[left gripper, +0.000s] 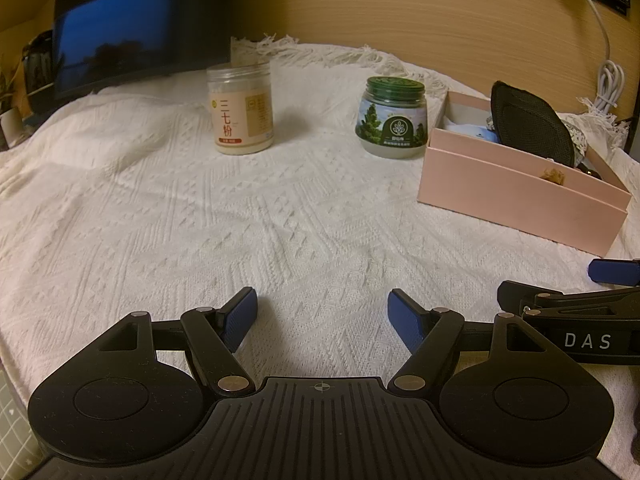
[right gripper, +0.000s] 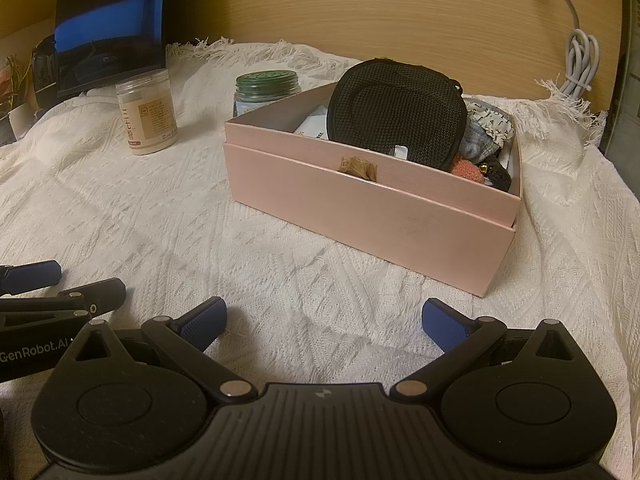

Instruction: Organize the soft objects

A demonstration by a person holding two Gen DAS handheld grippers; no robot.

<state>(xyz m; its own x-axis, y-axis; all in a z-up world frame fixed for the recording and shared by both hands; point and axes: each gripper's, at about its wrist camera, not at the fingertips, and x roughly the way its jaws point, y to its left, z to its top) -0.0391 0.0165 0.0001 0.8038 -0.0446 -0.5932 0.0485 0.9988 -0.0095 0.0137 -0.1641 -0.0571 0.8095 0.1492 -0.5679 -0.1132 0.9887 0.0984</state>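
A pink box (right gripper: 360, 208) sits on the white knitted cloth (right gripper: 200, 220), right of centre. Leaning inside it is a black mesh pouch (right gripper: 396, 116), with patterned fabric (right gripper: 490, 120), an orange knit piece (right gripper: 466, 170) and a small black item (right gripper: 500, 178) beside it. In the left wrist view the same box (left gripper: 520, 196) and pouch (left gripper: 532, 126) lie at the right. My left gripper (left gripper: 322, 312) hovers low over bare cloth, open and holding nothing. My right gripper (right gripper: 324, 320) is open too, nothing between its blue pads, just short of the box's near wall.
A clear jar with a beige label (left gripper: 242, 112) and a green-lidded jar (left gripper: 392, 118) stand behind, left of the box. A dark monitor (left gripper: 132, 28) is at the back left. A white cable (right gripper: 576, 64) hangs on the wooden wall. The two grippers sit side by side.
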